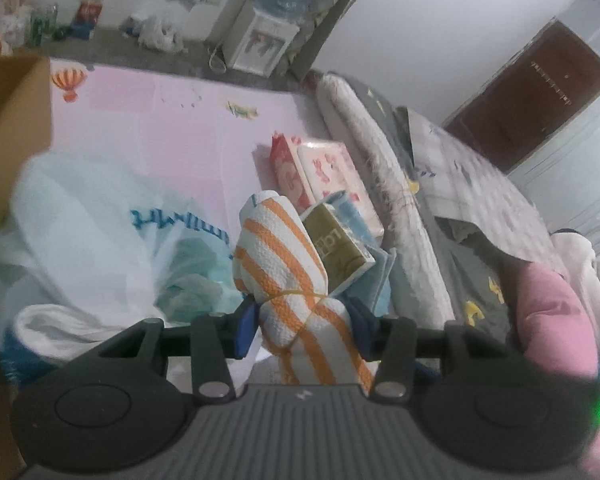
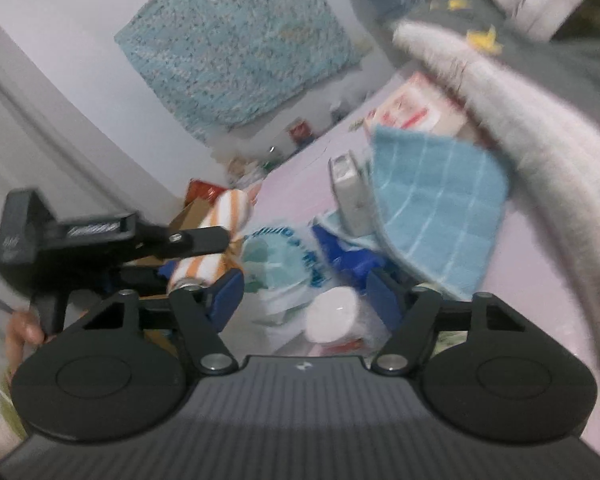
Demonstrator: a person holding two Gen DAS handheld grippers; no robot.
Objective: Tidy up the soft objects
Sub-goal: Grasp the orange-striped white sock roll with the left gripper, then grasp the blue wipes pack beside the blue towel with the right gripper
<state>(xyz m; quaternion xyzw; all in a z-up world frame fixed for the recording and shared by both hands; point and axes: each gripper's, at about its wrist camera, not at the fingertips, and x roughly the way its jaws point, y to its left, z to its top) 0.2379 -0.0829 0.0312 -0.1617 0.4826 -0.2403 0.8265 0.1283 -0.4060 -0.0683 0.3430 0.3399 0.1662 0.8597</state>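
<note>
Open pink mat [image 1: 172, 128] ahead and to the left, bare and free for passing. On the left edge, blocked by a cardboard box wall [image 1: 20, 128], with a white plastic bag [image 1: 80, 232] bulging just beside it. On the right, closed off by the fluffy bed edge [image 1: 380, 184]. Between bag and bed, crowded by tissue packs [image 1: 324, 172], a gold-green box [image 1: 340, 240] and a blue cloth [image 2: 436, 200]; only a narrow gap left there.
</note>
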